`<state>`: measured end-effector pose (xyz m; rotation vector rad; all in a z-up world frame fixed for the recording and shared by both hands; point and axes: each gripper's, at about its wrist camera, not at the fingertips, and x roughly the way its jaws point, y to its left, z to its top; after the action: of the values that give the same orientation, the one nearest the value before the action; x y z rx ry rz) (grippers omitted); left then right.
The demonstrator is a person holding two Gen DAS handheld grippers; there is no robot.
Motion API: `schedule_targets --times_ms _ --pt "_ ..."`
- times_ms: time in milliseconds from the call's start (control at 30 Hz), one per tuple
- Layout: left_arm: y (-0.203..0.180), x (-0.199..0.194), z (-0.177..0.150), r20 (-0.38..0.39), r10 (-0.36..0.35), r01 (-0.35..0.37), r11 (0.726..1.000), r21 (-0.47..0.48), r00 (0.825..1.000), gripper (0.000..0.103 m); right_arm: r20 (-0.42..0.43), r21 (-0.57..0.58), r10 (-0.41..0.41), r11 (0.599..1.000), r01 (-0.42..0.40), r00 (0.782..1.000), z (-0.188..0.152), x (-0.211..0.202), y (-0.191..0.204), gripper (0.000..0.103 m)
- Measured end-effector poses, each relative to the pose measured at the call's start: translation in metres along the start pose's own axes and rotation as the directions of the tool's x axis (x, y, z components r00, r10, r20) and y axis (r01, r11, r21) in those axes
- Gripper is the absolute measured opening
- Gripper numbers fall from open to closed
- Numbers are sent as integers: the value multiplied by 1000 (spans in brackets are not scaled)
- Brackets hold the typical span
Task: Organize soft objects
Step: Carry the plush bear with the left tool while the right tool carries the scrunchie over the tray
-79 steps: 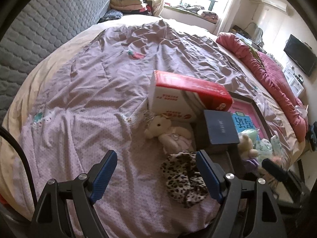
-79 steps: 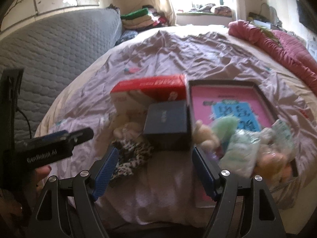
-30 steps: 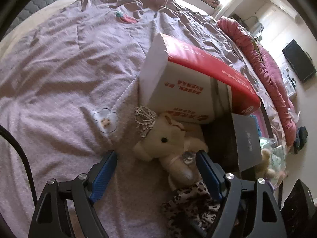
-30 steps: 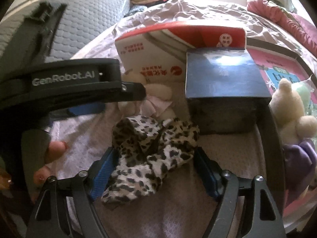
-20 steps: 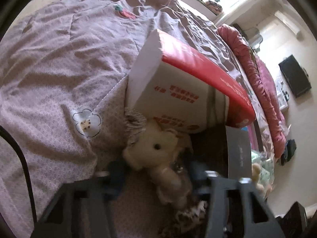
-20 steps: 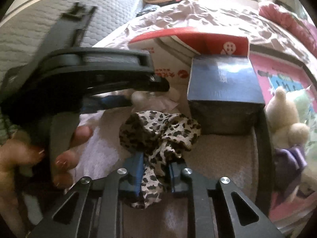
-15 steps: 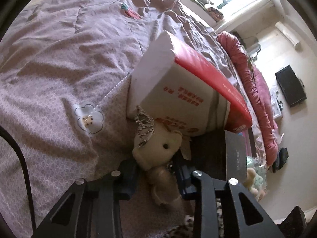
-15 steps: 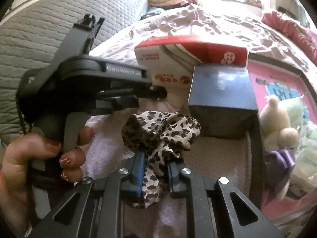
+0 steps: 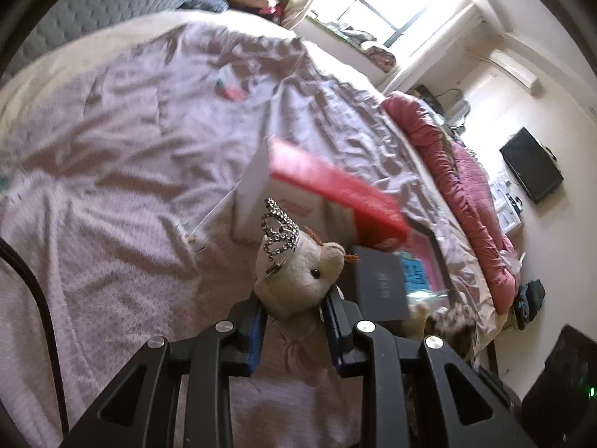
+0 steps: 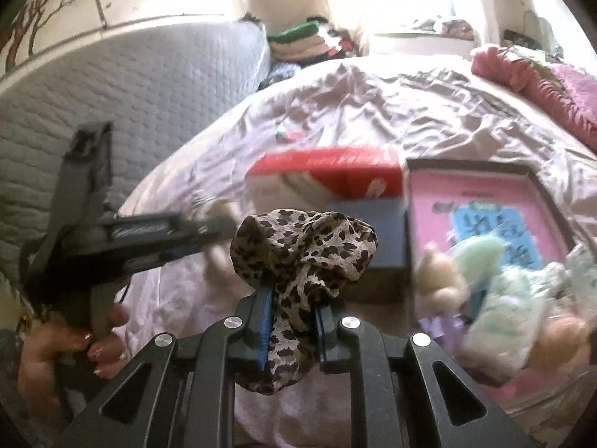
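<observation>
Left tongs (image 9: 294, 317): clamped on the cream plush toy (image 9: 298, 268), gripping it at the neck, just below the head. Toy is lifted off the bedspread (image 9: 112, 186); its rhinestone crown (image 9: 280, 231) stands up above the pads.

Right tongs (image 10: 291, 313): clamped on the leopard-print scrunchie (image 10: 302, 254), pinched low at its gathered middle, with the puffed loop bulging above the pads and a tail hanging below. It too appears clear of the bed.

Handling, as judged: both items light and fully soft. The plush squashes under the pads, so the neck makes a good waist to hold; the crown looks stiff and snag-prone, best left untouched. The scrunchie's fabric looks thin and slick and could slide out if only a fold is caught.

Count: one crowned plush and one scrunchie in hand. On the bed, one red-and-white carton (image 10: 328, 175), one dark blue box (image 10: 377, 239), and one shallow tray with a pink liner (image 10: 481, 194). At the tray's near end, a beige plush (image 10: 440, 280) and a heap of pale green soft things (image 10: 496, 298), blurred; number cannot be told.
</observation>
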<state>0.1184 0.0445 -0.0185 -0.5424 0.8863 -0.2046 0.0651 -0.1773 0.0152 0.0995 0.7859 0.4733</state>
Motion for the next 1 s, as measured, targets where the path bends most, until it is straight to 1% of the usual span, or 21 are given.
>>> schedule_targets --times_ms 133,200,433,600,800,933,1000 --pt "-30 -19 -1 17 -33 33 998 52 999 28 46 30 -19 999 17 999 10 -25 -17 19" --pt "-47 -25 -5 17 -64 62 995 77 998 28 67 45 -28 999 25 997 13 -38 -26 19" --pt "-104 -31 -21 0 -106 104 979 177 994 28 145 110 -119 989 104 982 21 -90 -71 18" --pt "-144 -24 -33 -33 -129 133 960 248 991 28 179 173 -150 978 119 972 22 -119 -100 19" --pt "-181 -9 -42 -72 -138 153 941 301 988 28 219 212 -175 969 128 960 21 -144 -120 19" --pt "-195 3 -44 -86 -145 165 937 307 986 28 237 221 -181 967 129 954 23 -150 -129 19" --pt "-199 10 -45 -108 -155 180 938 297 982 28 230 216 -177 968 128 957 22 -150 -131 19"
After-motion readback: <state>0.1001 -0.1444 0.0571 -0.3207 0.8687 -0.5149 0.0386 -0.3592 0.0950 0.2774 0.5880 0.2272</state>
